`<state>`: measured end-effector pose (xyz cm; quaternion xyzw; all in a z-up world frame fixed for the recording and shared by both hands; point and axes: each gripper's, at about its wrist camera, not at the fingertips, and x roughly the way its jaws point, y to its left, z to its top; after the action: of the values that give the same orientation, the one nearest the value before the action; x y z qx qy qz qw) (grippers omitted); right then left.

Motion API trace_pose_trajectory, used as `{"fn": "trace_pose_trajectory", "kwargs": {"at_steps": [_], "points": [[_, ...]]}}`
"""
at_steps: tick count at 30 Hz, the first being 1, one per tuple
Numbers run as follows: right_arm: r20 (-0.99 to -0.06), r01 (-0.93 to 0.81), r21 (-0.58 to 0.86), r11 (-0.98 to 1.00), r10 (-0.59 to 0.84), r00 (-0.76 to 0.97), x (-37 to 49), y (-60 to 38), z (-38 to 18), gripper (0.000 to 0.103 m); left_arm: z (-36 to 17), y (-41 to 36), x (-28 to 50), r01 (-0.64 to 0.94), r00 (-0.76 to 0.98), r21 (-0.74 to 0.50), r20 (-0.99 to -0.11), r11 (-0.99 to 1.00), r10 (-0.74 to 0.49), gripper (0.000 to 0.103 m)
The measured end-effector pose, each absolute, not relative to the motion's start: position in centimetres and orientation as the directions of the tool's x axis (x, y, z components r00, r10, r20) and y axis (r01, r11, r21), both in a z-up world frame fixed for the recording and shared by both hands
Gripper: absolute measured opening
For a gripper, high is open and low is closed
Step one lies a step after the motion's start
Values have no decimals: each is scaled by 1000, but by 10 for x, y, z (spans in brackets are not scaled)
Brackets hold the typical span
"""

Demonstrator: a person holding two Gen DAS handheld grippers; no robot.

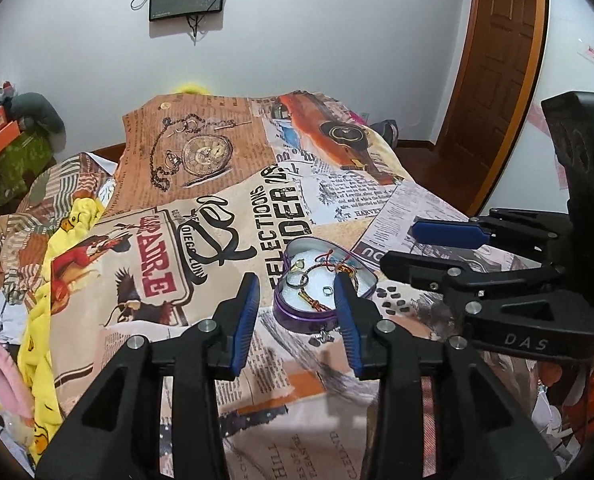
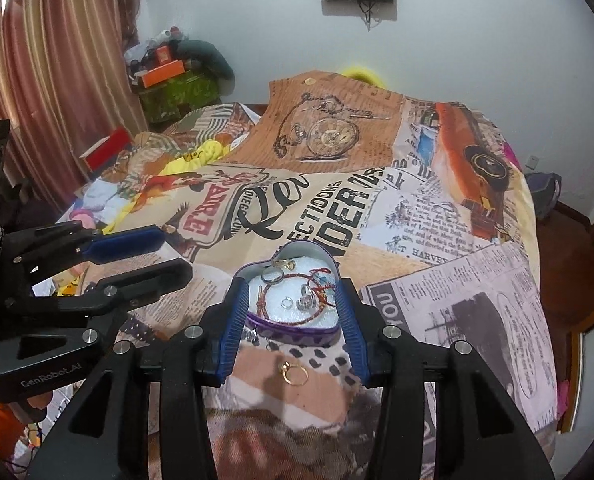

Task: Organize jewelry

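Most of the work looks done to me, but not all. My left claw (image 1: 297,300) is open and holds nothing; it hangs over the bed (image 1: 145,240), with its fingers to either side of the near-left part of the heart tin (image 1: 293,312), not touching it. The tin is purple outside and has a white soft lining, and it lies with no lid on the printed newspaper-pattern cover.

Inside the tin I already see several pieces: a silver ring (image 2: 273,277) at the back left, a small gold earring (image 2: 284,264) near the far wall, the red cord bracelet (image 2: 297,296) curving around the middle, and two small silver pieces (image 2: 303,300) on the lining. They lie loose, some touching the cord, so they are collected more than sorted.

What is left, I judge, is outside the tin. A small silver charm (image 2: 251,334) lies against the near wall of the tin on the cover; it is partly hidden by my finger, so I cannot say surely what it is. The gold hoop (image 2: 293,374) lies on the cover, just in front of the tin.

My right claw (image 2: 293,324) is open too and empty, hanging above the hoop and the near edge of the tin. The hoop is thin and flat on soft cloth, so it may be hard to pinch.
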<state>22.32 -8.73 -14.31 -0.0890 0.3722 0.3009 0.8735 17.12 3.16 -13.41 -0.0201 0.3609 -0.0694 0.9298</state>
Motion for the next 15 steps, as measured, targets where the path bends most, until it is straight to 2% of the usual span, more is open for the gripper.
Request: {"fn": "trace_pose_trajectory", "kwargs": {"at_steps": [7,15], "points": [[-718,-578,65,813,440,539,215,-94,-149,41,-141,31,160,115,713,-98,-685,989,-151,39],[-778,-548,99,830,408,477,210,-104,-181,41,-165,35,158,106,662,-107,-734,989,-151,39]]}}
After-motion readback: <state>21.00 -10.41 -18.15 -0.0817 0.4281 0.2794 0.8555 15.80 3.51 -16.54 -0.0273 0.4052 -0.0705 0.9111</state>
